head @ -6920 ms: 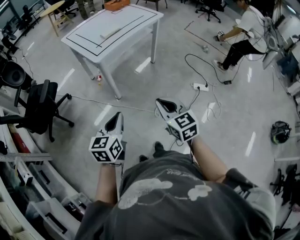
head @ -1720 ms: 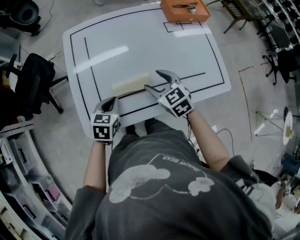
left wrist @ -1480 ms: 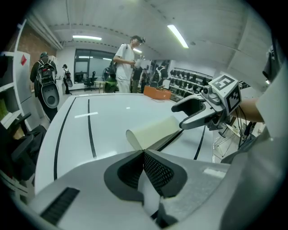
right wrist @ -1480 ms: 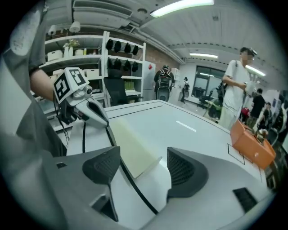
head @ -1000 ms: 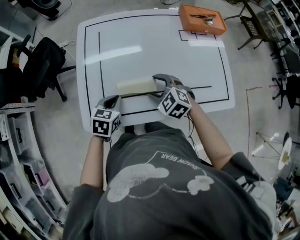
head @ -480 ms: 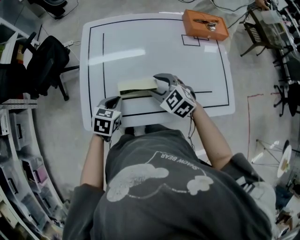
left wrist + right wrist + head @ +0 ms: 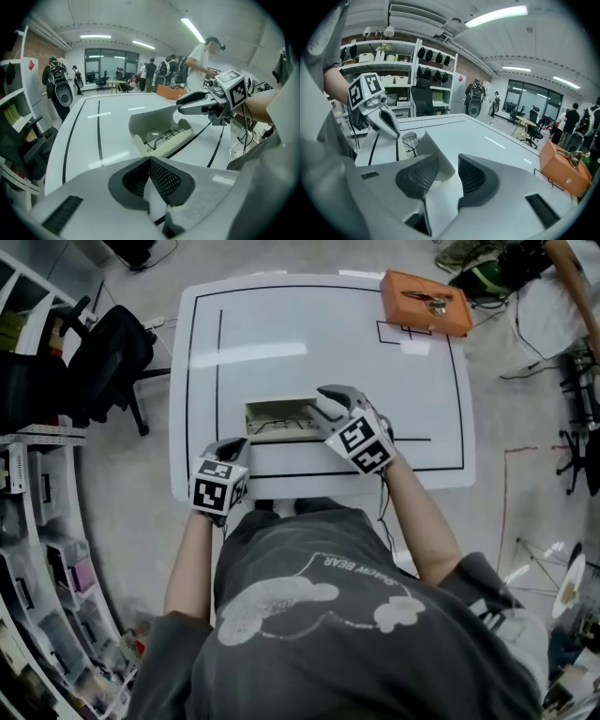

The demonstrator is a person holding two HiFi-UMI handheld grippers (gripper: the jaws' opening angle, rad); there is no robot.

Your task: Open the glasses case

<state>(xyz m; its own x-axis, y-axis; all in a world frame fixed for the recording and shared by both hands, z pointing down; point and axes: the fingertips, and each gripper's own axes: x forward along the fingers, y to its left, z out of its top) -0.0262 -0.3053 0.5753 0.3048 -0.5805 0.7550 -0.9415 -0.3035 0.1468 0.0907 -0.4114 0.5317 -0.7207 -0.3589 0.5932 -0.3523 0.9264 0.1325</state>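
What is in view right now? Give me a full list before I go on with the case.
table: one, white with black lines, centre of the head view
glasses case: one, cream, middle of the table, lid raised
glasses: one pair, thin dark frame, inside the glasses case
orange box: one, orange, far right corner of the table, small metal item on top
office chair: one, black, left of the table
bystander: one, white top, beyond the far right corner
left gripper: one, grey, near edge of the table, shut, empty
right gripper: one, grey, jaws just closing on the raised lid
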